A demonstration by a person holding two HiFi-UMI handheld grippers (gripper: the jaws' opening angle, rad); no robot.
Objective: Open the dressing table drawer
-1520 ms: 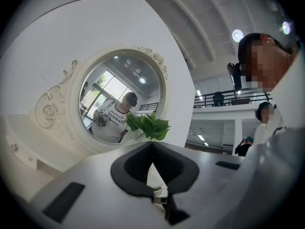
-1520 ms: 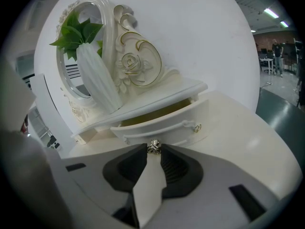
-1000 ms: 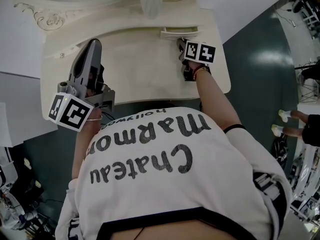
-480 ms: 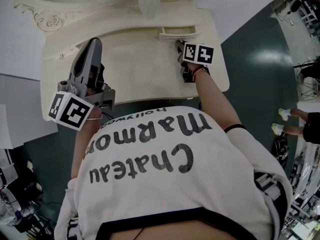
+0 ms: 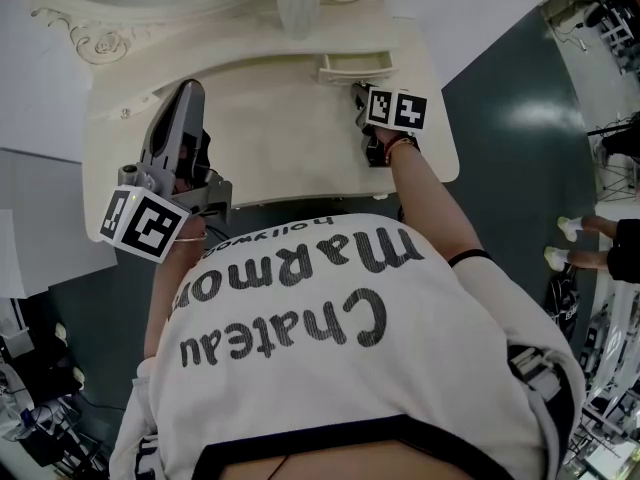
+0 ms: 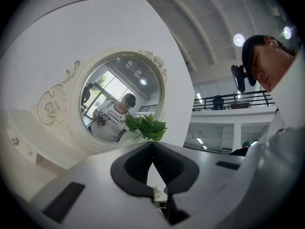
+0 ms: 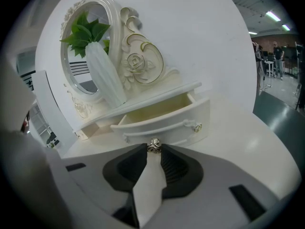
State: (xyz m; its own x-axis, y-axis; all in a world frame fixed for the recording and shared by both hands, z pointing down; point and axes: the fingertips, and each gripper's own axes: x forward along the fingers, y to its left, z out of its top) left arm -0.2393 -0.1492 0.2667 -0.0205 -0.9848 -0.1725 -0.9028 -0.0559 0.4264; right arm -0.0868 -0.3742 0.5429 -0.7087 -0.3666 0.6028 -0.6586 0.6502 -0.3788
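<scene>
The drawer (image 5: 355, 65) juts out at the back right of the worktop (image 5: 280, 138). The vase (image 5: 298, 3) stands behind and left of it, before the mirror (image 7: 78, 73). The right gripper (image 5: 360, 93) lies just before the drawer, with the drawer's knob (image 7: 154, 145) between its jaws. The left gripper (image 5: 188, 88) is over the worktop's left side.

Smooth cream-painted drawer (image 7: 162, 120), shiny metal knob (image 7: 154, 145), ribbed matt white vase (image 7: 107, 75), perhaps ceramic

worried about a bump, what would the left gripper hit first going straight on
Most likely the green leaves, which sit right past the left gripper and its shut tips, with the round mirror behind them; how far off is unclear.
</scene>
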